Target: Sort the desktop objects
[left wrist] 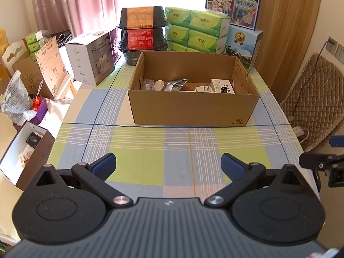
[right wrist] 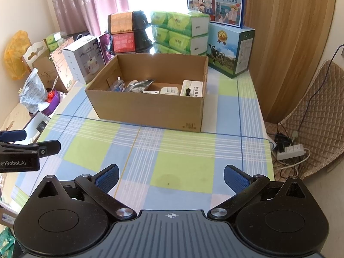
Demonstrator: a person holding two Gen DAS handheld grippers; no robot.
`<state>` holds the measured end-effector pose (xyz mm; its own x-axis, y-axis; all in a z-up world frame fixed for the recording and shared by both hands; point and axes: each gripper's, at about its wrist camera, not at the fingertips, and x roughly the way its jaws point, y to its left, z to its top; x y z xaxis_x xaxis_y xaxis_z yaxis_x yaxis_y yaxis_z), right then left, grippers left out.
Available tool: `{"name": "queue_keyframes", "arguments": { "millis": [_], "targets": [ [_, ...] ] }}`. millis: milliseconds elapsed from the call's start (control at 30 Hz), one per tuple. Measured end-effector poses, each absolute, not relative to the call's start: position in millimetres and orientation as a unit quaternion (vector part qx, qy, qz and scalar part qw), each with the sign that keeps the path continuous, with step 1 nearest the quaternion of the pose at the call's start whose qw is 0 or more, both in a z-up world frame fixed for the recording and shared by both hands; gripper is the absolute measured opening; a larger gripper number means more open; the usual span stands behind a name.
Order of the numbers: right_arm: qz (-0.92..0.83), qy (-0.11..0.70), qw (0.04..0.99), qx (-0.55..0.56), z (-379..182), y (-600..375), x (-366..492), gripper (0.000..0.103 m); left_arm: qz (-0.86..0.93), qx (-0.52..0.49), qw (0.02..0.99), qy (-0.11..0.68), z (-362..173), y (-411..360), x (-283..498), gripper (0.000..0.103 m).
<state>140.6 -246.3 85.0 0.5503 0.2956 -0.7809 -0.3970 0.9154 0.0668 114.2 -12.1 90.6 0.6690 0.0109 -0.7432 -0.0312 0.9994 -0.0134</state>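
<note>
Left gripper (left wrist: 168,164) sits at bottom centre of its view, jaws spread wide, nothing between the blue pads (left wrist: 105,165). Right gripper (right wrist: 171,177) is the same at bottom centre of its view: wide open, empty. Each one's tip pokes into the other's view at the frame edge. Both hover over the checked tablecloth (left wrist: 137,150), whose near area is bare.

The task items are all in the open cardboard box (left wrist: 193,109), centre of frame in both views. Inside, along the floor from left to right:
- clear plastic piece (left wrist: 148,85), likely light and slippery; pinch across a narrow edge
- white spoon-like thing (left wrist: 159,85), light and rigid; grip the handle if reachable
- silver foil pouch (left wrist: 175,83), soft and crinkly, will deform; take a sealed edge
- white plug adapter (left wrist: 204,89), small, hard, a bit denser; grip the flat sides
- small white carton (left wrist: 222,85) with a black item (left wrist: 223,90) on it, light card that dents if squeezed; hold across the short sides

The box walls are tall, so the reach probably has to come from above. Judging by how things lie, sorting looks largely done.

Behind the box, in the upper frame, stand green tissue packs (left wrist: 195,30), stacked black containers (left wrist: 143,28) and a milk carton box (left wrist: 244,47).
</note>
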Motion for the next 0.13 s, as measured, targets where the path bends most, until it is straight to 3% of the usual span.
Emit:
{"name": "queue_keyframes", "arguments": {
  "millis": [133],
  "targets": [
    [0.195,0.431,0.879,-0.057,81.5,-245.6,138.8,0.101,0.012,-0.008,0.914,0.406,87.4,-11.1,113.4,0.102]
  ]
}}
